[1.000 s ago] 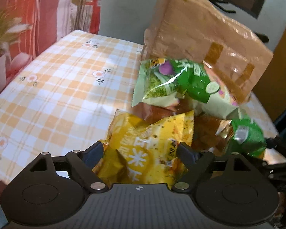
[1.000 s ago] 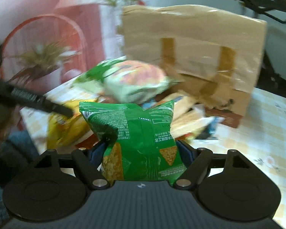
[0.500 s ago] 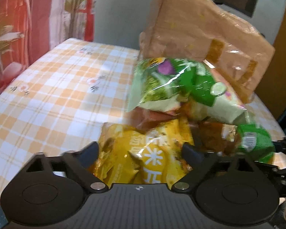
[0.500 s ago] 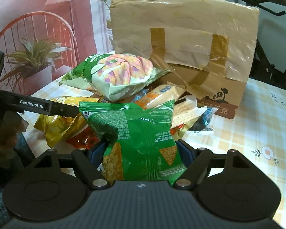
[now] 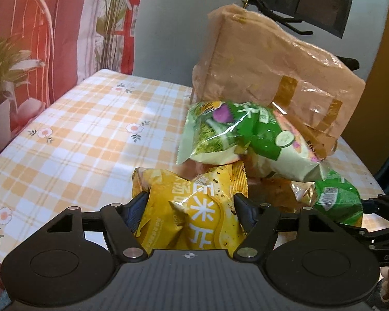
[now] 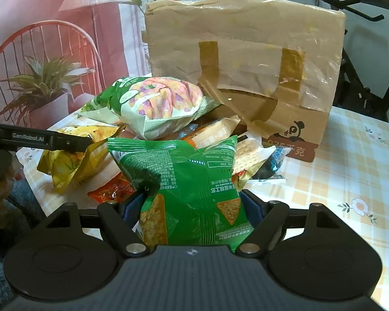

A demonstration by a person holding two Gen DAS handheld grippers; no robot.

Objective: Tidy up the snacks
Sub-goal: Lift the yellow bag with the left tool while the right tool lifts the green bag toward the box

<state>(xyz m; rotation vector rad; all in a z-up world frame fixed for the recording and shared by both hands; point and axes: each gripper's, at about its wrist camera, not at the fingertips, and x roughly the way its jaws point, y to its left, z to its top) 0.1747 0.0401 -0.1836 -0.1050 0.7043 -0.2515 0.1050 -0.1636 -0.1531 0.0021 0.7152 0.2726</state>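
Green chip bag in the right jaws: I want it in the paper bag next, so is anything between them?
Yes. Between the green chip bag held by the right gripper and the paper bag sits the snack pile, topped by the pale green puffed packet with cracker packs beside it. The bag's opening isn't visible.

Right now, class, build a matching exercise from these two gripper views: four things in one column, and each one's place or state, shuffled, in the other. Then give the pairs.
Things
1. yellow snack bag
2. green chip bag
3. pale green snack bag
4. brown paper bag

Places or states
A. standing upright behind the pile
B. clamped in the right gripper
C. lying on top of the pile
D. clamped in the left gripper

Pairs: 1-D, 2-B, 3-C, 4-A
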